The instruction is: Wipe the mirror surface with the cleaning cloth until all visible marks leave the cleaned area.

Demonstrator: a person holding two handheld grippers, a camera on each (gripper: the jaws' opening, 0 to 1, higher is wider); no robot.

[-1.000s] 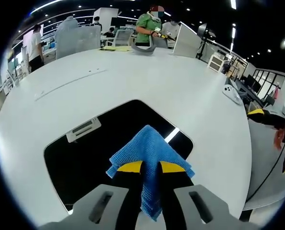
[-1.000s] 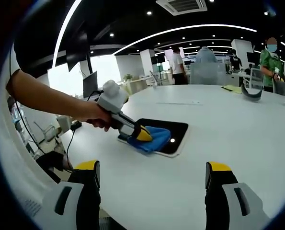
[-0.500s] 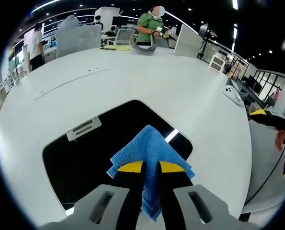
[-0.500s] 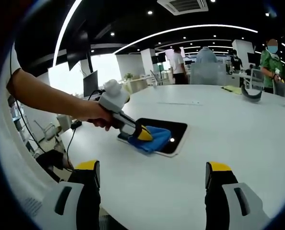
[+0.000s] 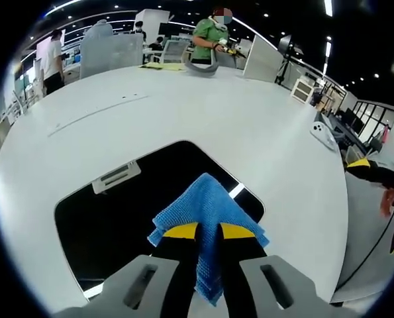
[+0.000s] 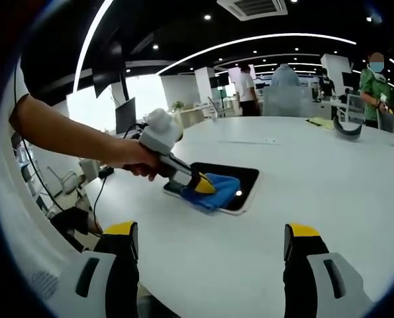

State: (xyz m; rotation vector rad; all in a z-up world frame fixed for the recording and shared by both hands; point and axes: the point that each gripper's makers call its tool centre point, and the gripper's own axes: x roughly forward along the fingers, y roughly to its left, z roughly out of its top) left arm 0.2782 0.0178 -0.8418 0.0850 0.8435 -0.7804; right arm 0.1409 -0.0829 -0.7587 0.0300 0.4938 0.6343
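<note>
A dark rectangular mirror (image 5: pixel 117 212) (image 6: pixel 244 179) with a white frame lies flat on the round white table (image 5: pixel 183 112) (image 6: pixel 329 199). My left gripper (image 5: pixel 208 232) (image 6: pixel 204 187) is shut on a folded blue cleaning cloth (image 5: pixel 206 205) (image 6: pixel 216 192), which rests on the mirror's right part. A bright light reflection (image 5: pixel 236 191) shows on the glass beside the cloth. In the right gripper view my right gripper (image 6: pixel 210 248) hovers open over the table's near part, well short of the mirror, nothing between its yellow-tipped fingers (image 6: pixel 120 232).
A person's hand and bare forearm (image 6: pixel 71 142) hold the left gripper. A white tag (image 5: pixel 116 176) sits at the mirror's far edge. Several people (image 5: pixel 210 36) stand at the table's far side beside papers (image 5: pixel 162 66) and a grey object (image 6: pixel 347 127). A white controller (image 5: pixel 322 132) lies right.
The left gripper with the cloth has slid slightly to the right across the mirror. The right gripper has not moved.
</note>
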